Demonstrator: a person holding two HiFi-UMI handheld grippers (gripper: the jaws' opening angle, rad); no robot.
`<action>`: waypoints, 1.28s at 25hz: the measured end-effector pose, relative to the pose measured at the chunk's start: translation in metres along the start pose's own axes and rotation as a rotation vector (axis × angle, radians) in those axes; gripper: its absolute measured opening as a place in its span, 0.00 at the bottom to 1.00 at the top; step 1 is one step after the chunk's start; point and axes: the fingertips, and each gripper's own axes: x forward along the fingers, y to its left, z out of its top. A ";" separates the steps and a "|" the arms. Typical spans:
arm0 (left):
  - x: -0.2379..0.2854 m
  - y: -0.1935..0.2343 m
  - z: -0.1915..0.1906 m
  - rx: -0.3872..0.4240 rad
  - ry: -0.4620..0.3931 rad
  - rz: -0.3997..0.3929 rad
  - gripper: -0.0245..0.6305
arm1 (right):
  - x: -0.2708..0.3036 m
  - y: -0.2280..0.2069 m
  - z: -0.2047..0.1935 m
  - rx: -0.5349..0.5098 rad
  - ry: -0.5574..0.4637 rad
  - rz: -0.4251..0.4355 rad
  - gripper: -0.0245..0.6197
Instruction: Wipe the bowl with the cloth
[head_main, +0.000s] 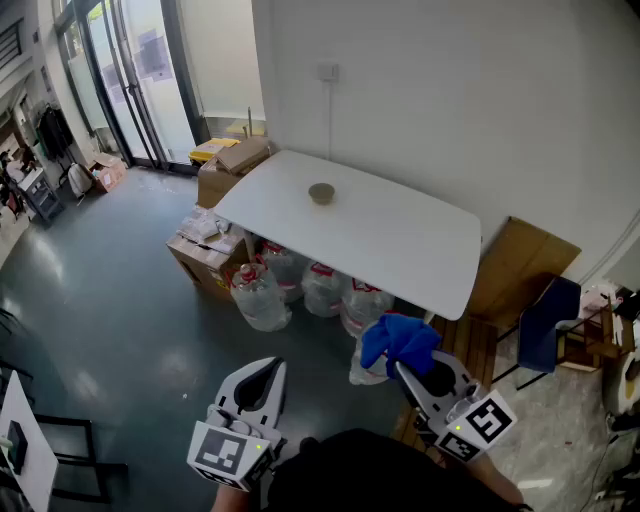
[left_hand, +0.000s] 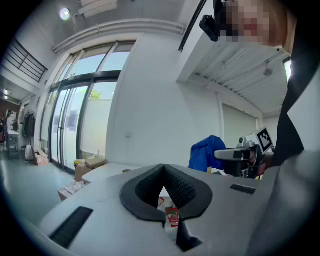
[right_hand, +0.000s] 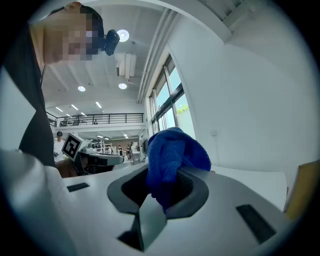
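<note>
Right gripper pinches cloth; left gripper pressed together; bowl, seemingly empty, well ahead on table.

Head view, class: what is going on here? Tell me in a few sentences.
A person holds a gripper in each hand and stands back from the table. The right gripper is shut on a blue cloth. The left gripper is shut and empty. The bowl sits alone on the table, with neither gripper near it, so wiping has not begun.
</note>
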 end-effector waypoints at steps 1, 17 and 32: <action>-0.001 -0.001 0.000 0.000 -0.002 -0.002 0.05 | 0.000 0.001 -0.001 0.000 0.003 0.000 0.14; -0.049 0.035 -0.014 -0.020 -0.003 -0.008 0.05 | 0.030 0.033 -0.017 0.122 -0.018 -0.033 0.15; -0.037 0.083 -0.043 -0.071 0.042 -0.047 0.05 | 0.087 0.060 -0.062 0.202 0.083 -0.003 0.15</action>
